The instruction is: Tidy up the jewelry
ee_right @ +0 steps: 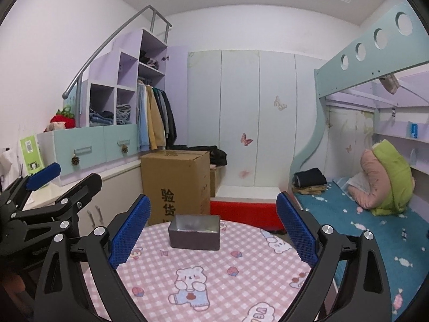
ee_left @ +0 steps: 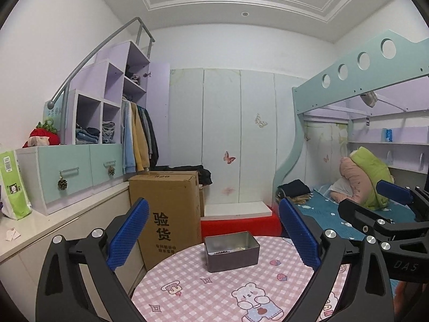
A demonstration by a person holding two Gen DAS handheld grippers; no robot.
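The left wrist view looks into the tin (ee_left: 232, 251) and shows dark beads (ee_left: 220, 253) on its floor; the right wrist view leaves the contents blurred. The tin (ee_right: 194, 231) stands upright, mouth up, long axis across both views, near the far edge of the bench (ee_right: 214, 273). Left tool (ee_left: 214, 230) and right tool (ee_right: 211, 228) are spread wide and hold nothing. Bare cloth lies between tools and tin.

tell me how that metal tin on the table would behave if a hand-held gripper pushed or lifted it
The tin looks like thin metal, so probably stiff and light. It sits low and wide on the tablecloth, so a push should slide it rather than tip it, perhaps dragging the cloth. Its smooth walls may slip between pads, and the small items inside could shift.
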